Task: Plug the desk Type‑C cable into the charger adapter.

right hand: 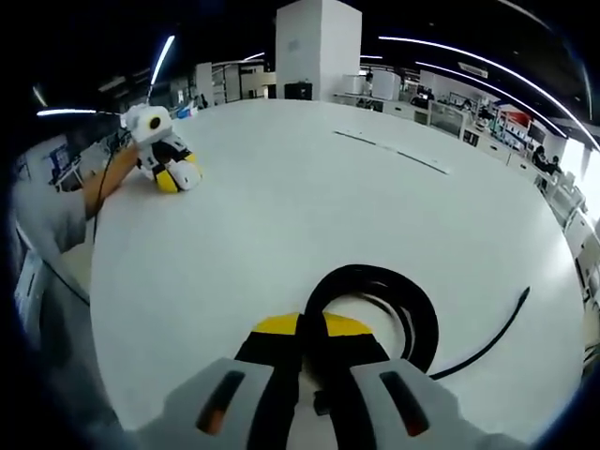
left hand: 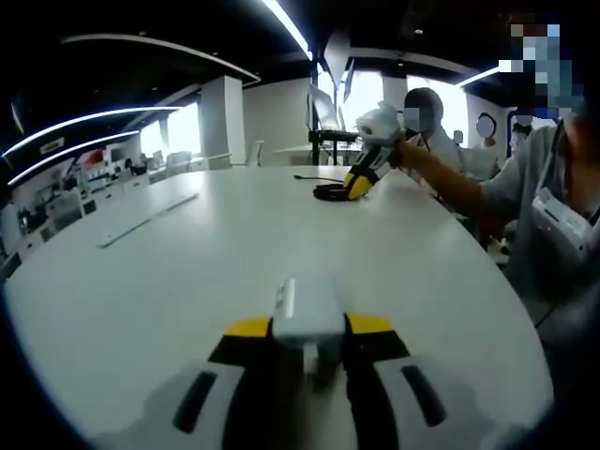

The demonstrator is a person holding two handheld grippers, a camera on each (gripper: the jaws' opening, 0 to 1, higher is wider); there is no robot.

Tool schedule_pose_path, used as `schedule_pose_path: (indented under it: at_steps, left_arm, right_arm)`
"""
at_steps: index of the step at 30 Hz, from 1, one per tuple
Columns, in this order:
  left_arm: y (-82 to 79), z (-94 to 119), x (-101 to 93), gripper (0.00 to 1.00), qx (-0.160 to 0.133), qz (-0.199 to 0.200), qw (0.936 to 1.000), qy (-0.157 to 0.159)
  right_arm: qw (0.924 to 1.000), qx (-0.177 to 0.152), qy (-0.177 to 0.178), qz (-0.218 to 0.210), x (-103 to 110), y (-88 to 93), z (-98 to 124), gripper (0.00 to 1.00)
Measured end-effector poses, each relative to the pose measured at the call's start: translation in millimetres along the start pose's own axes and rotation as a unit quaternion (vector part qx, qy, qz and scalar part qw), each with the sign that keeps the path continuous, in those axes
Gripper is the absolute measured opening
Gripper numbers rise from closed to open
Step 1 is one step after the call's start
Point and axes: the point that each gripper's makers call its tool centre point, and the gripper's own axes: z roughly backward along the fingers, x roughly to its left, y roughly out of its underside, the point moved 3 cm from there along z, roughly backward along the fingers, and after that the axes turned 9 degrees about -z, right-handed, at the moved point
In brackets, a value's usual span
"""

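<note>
A white charger adapter [left hand: 307, 314] sits clamped between the yellow-tipped jaws of my left gripper [left hand: 309, 330], low over the white table [left hand: 187, 272]. Far across the table, my right gripper [left hand: 361, 180] rests on a black cable coil [left hand: 330, 192]. In the right gripper view, my right gripper [right hand: 314, 328] is shut on the near loop of the coiled black Type-C cable [right hand: 412, 309]. The cable's free end [right hand: 523, 298] lies on the table to the right. My left gripper [right hand: 173, 173] shows far off at upper left, held by a hand.
The person holding the grippers [left hand: 553, 216] stands at the table's right edge. A long thin strip [left hand: 150, 220] [right hand: 394, 150] lies across the tabletop. Behind are a white pillar [right hand: 319, 47], chairs and office desks. Another person [left hand: 427, 117] sits beyond the table.
</note>
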Motion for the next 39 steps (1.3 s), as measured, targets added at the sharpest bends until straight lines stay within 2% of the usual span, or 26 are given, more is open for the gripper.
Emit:
schedule_pose_path:
  at_steps: [15, 22, 29, 35, 39]
  left_arm:
    - [0.0, 0.2, -0.6, 0.27, 0.001, 0.0, 1.0, -0.001]
    - [-0.3, -0.5, -1.1, 0.27, 0.0, -0.001, 1.0, 0.0]
    - [0.7, 0.5, 1.4, 0.27, -0.001, 0.0, 1.0, 0.0]
    - [1.6, 1.1, 2.4, 0.27, -0.001, 0.0, 1.0, 0.0]
    - [1.8, 0.9, 2.0, 0.27, -0.001, 0.0, 1.0, 0.0]
  right_arm:
    - [0.9955, 0.043, -0.027, 0.08, 0.7, 0.0, -0.3, 0.06]
    - [0.9935, 0.049, -0.038, 0.096, -0.2, 0.3, -0.2, 0.06]
    - [0.9839, 0.058, -0.053, 0.161, 5.1, 0.9, 0.2, 0.06]
    - [0.9759, 0.079, -0.065, 0.193, 7.4, 0.2, -1.9, 0.06]
    - [0.9688, 0.088, -0.085, 0.215, 7.9, -0.3, -2.8, 0.06]
